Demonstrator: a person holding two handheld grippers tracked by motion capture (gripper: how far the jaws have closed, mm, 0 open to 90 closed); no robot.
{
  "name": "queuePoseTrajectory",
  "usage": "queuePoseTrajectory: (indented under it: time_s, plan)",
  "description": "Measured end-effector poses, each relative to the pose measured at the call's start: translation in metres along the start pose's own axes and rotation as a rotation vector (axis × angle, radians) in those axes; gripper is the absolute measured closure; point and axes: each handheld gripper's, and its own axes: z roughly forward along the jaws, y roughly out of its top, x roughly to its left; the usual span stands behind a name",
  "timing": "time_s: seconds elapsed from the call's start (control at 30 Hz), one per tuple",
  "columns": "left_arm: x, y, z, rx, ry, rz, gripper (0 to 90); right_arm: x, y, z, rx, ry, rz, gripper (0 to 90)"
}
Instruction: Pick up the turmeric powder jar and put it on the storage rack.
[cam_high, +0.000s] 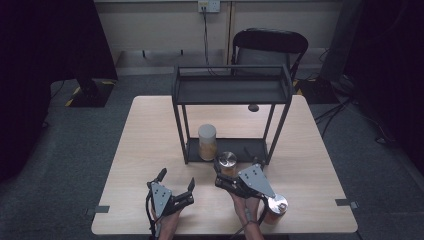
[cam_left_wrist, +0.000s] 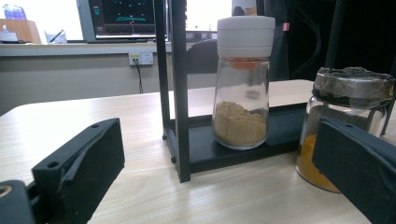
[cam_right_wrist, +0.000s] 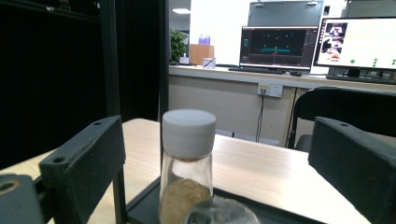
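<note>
Two tongs over the jars
Right tongs (cam_high: 224, 171) gape around the yellow-powder jar (cam_high: 227, 163); left tongs (cam_high: 176, 181) gape empty; the white-lidded jar (cam_high: 207, 142) holds brown powder.

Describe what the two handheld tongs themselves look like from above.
Both are black, two-jawed tools. The left tongs carry a small grey plate with dots; the right tongs carry a larger grey three-cornered plate. A dark cable trails from each. Forearms are bare.

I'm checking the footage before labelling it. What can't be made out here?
- Jar by the right hand, high view: body hidden under its metal lid and the right tongs.
- Metal-lidded jar, right gripper view: cut off by the bottom edge, blurred.
- Yellow-powder jar, left gripper view: partly covered by a black jaw.
</note>
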Motion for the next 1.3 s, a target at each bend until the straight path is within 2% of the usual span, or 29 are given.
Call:
queuePoseTrajectory:
  time_s: [0.07,0.1,0.13,0.2,0.4,0.5,0.6,0.77,0.97,1.07,1.3]
  plan:
    - [0.000,0.000,0.000,-0.001,0.000,-0.001,1.8,0.000,-0.006,-0.001,-0.013,0.004,-0.004,9.7]
    - [0.000,0.000,0.000,0.000,0.000,0.000,1.8,0.000,-0.012,-0.002,-0.031,0.005,-0.006,9.8]
    - [0.000,0.000,0.000,0.000,0.000,0.000,1.8,0.000,-0.014,-0.001,-0.026,0.010,-0.005,9.7]
    - [0.000,0.000,0.000,0.001,-0.001,0.000,1.8,0.000,-0.016,0.000,-0.002,0.013,-0.013,9.7]
    - [0.000,0.000,0.000,0.001,0.000,0.001,1.8,-0.004,-0.026,0.004,0.042,0.023,0.021,7.7]
    - [0.000,0.000,0.000,0.001,-0.001,-0.002,1.8,-0.007,-0.025,0.010,0.099,0.041,0.041,4.8]
    - [0.000,0.000,0.000,-0.001,-0.002,-0.001,1.8,-0.004,-0.031,0.010,0.107,0.022,0.031,8.9]
    - [0.000,0.000,0.000,-0.001,-0.002,0.000,1.8,-0.004,-0.035,0.011,0.130,0.005,0.043,11.3]
    - [0.001,0.000,0.000,0.001,-0.004,0.001,1.8,-0.006,-0.038,0.016,0.161,0.004,0.038,18.7]
    - [0.001,0.000,0.000,0.000,-0.003,-0.001,1.8,-0.009,-0.039,0.017,0.161,0.008,0.065,21.6]
    - [0.001,0.000,0.000,0.001,-0.004,-0.002,1.8,-0.012,-0.039,0.022,0.174,0.018,0.046,28.0]
